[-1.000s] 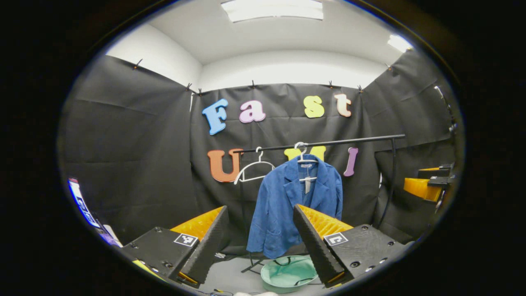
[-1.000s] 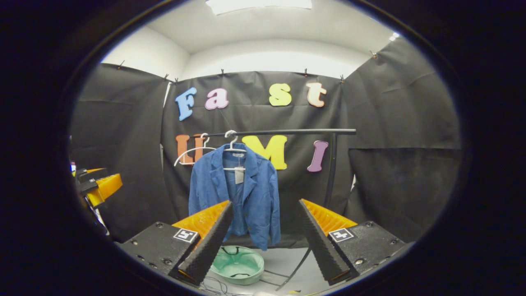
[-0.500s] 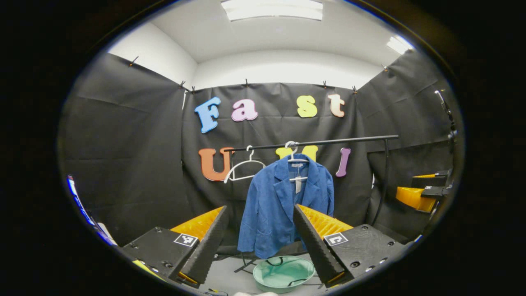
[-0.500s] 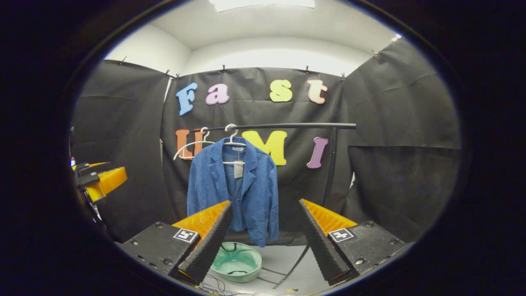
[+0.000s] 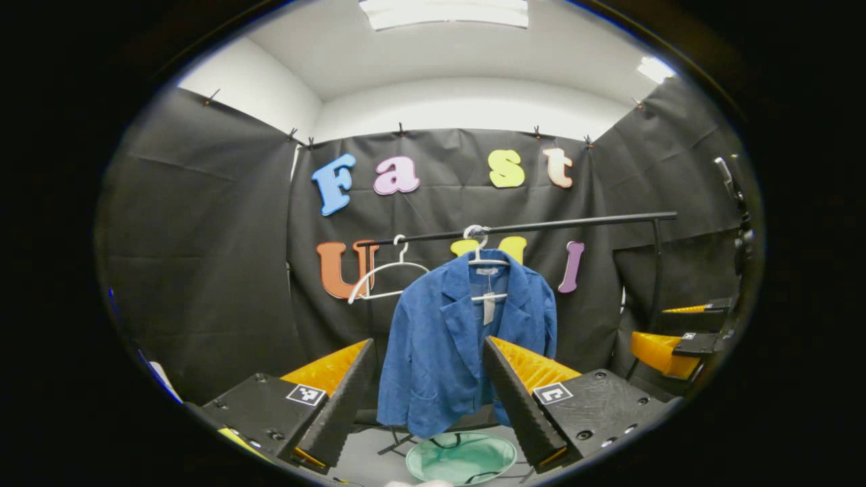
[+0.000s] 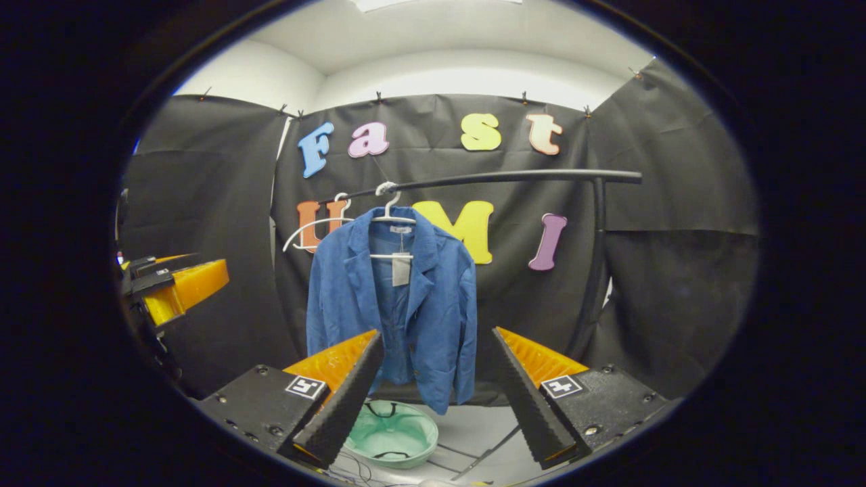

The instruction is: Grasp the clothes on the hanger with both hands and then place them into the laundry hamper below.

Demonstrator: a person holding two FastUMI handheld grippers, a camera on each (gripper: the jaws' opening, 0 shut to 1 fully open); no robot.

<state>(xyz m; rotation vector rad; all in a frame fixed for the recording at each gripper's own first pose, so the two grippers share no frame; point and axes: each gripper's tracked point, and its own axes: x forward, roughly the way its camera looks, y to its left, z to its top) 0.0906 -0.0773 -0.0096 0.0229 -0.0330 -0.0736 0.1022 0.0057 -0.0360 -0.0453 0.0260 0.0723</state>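
Note:
A blue jacket (image 5: 460, 338) hangs on a white hanger (image 5: 477, 245) from a black rail (image 5: 575, 223). Under it on the floor sits a round green laundry hamper (image 5: 460, 458). In the left gripper view my left gripper (image 5: 428, 345) is open, short of the jacket, with nothing between its fingers. My right gripper (image 5: 666, 348) shows at the right edge there. In the right gripper view the jacket (image 6: 392, 304) hangs ahead and a little left, above the hamper (image 6: 392, 436). My right gripper (image 6: 437, 336) is open and holds nothing. My left gripper (image 6: 179, 291) shows at the far left.
An empty white hanger (image 5: 382, 274) hangs on the rail to the left of the jacket. The rail's black upright (image 6: 595, 270) stands to the right, with its base legs and some cables on the floor near the hamper.
Both grippers have come nearer to the jacket, which now looks larger in both views. Both stay open. The jacket still hangs on its hanger.

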